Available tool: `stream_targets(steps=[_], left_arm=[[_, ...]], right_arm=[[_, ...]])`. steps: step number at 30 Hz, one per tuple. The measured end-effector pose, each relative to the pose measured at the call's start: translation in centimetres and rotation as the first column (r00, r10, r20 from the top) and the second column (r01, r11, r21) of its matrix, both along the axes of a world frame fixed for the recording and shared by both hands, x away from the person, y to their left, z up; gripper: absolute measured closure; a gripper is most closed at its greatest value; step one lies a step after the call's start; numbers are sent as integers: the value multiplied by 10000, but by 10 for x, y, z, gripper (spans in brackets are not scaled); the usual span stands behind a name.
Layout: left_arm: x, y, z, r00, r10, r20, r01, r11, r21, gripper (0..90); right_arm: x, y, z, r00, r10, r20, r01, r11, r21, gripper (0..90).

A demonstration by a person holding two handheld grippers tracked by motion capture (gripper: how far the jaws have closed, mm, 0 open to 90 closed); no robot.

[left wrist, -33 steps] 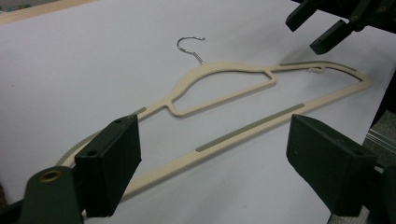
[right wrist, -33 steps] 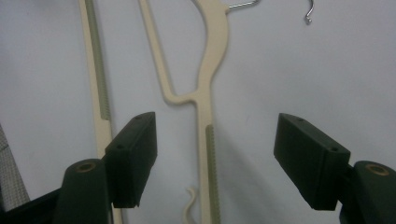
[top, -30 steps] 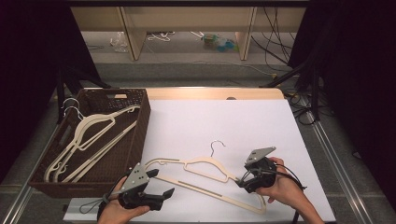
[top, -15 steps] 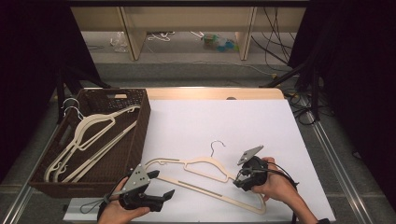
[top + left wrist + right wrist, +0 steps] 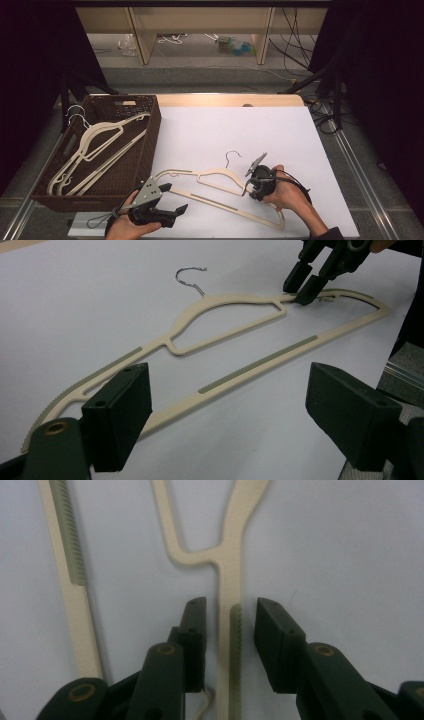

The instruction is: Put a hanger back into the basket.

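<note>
High view: fixed above person's side, facing forward and down over counter (image 5: 240,130). Left gripper view: low, skims counter toward cream hanger (image 5: 235,335). Right gripper view: close, straight down on same hanger's arm.

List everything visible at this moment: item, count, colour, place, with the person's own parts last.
Hanger on table: one, cream with metal hook, lying flat on the white surface.
Hangers in basket: several, exact count unclear, cream.
Basket: one, dark brown wicker, left of the table.
Table: one, white top.
Left gripper: black, open, near the hanger's left end.
Right gripper: black, its fingers have just been closing, astride the hanger's arm, not yet pressing.
Hands: two.
</note>
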State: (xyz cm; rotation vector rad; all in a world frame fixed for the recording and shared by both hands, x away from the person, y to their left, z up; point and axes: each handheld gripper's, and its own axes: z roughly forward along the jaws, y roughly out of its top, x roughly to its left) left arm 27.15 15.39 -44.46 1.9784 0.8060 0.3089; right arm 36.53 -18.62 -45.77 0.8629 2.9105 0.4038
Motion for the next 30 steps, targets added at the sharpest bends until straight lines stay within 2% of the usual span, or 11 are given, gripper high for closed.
stream_targets(steps=[3,7,8,9,15,22,23,27,28,29,30], left_arm=[[0,0,0,10000,5,12,-5,10000,4,187],[0,0,0,10000,-14,-13,14,10000,-42,188],[1,2,0,10000,-60,22,59,9998,190,188],[0,1,0,10000,3,-4,-3,10000,74,188],[0,1,0,10000,-28,-13,28,9999,101,190],[3,-1,0,10000,-56,71,56,10000,66,191],[3,-3,0,10000,56,37,-56,10000,14,191],[9,-11,0,9999,-96,44,96,9999,142,191],[12,-15,0,9999,-91,53,91,9999,47,192],[18,-21,0,9998,-163,128,160,9996,245,192],[18,-21,0,9998,-163,128,160,9996,245,195]], right_arm=[[-1,5,1,9999,159,61,-156,9993,-344,694],[-1,5,1,9994,328,-66,-330,9987,-381,740],[-1,6,1,9992,378,-138,-384,9984,-424,751],[0,6,1,9982,554,-240,-565,9972,-486,788],[1,6,2,9970,730,-242,-741,9961,-476,792],[1,4,4,9975,667,-218,-677,9967,-441,804],[0,3,6,9967,750,-296,-765,9956,-532,804],[-1,2,8,9968,796,-91,-799,9958,-447,803],[-1,2,10,9970,776,-28,-777,9958,-477,803],[-2,3,14,9963,835,194,-824,9953,-516,803],[-3,3,17,9956,931,114,-922,9938,-621,803]])
